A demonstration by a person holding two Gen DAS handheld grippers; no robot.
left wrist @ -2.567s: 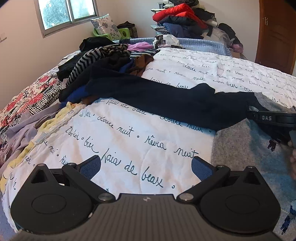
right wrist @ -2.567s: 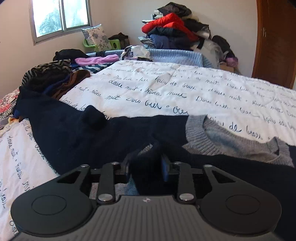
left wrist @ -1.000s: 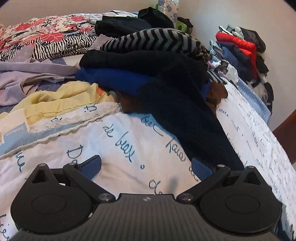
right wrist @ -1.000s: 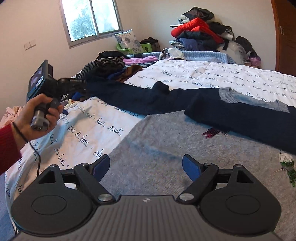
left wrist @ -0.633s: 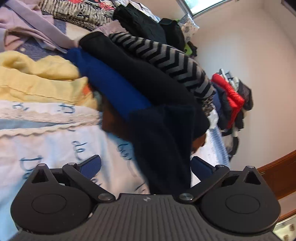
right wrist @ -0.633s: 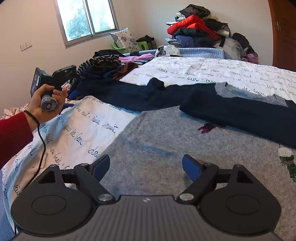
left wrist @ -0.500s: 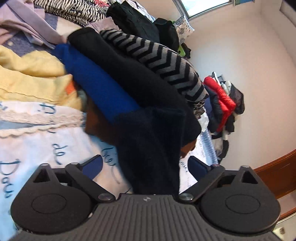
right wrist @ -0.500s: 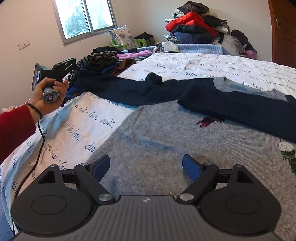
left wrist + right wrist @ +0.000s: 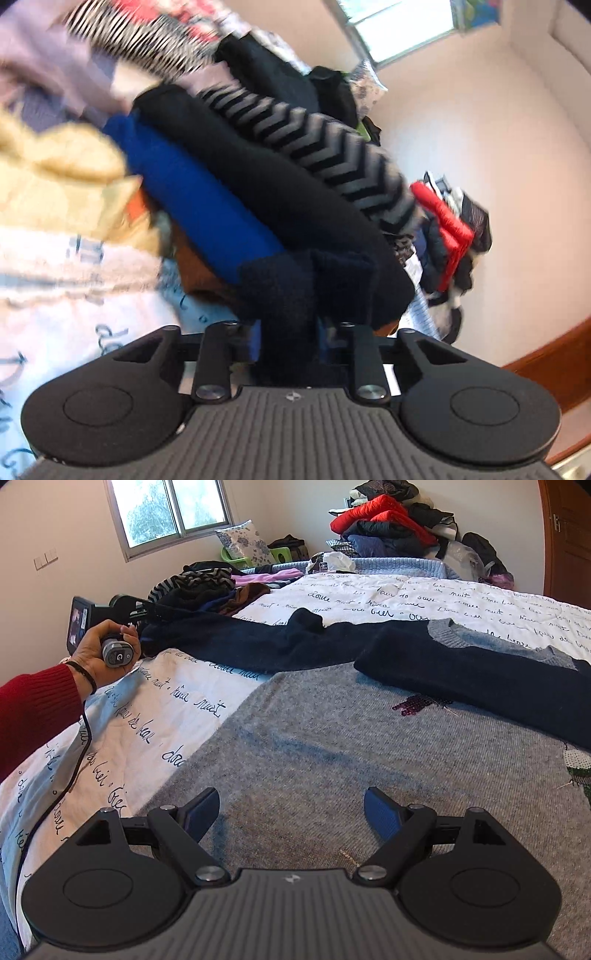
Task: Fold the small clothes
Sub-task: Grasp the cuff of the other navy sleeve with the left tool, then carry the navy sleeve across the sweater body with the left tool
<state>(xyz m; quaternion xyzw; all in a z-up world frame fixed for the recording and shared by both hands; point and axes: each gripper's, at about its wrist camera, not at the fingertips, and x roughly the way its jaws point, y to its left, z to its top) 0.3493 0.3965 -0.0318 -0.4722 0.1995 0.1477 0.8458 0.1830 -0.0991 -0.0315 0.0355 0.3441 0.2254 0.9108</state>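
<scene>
Left hand-held gripper (image 9: 287,341) clamps the navy sleeve (image 9: 284,295) at ten o'clock. Right hand-held gripper (image 9: 291,808) hangs released over the grey sweater (image 9: 332,746); both on the bed (image 9: 177,701).

The grey sweater (image 9: 332,746) is a fine, slightly fuzzy matt knit, with small glinting sequin patches. Its navy sleeve (image 9: 258,642) is a denser, woolly knit; the cuff (image 9: 291,295) looks nubbly up close. The white quilt (image 9: 155,709) is smooth stitched cotton printed with dark script. The right gripper (image 9: 291,808) is matt black plastic with shiny metal pivot screws and blue rubbery-looking pads (image 9: 380,812). The door (image 9: 569,539) is glossy varnished wood.
</scene>
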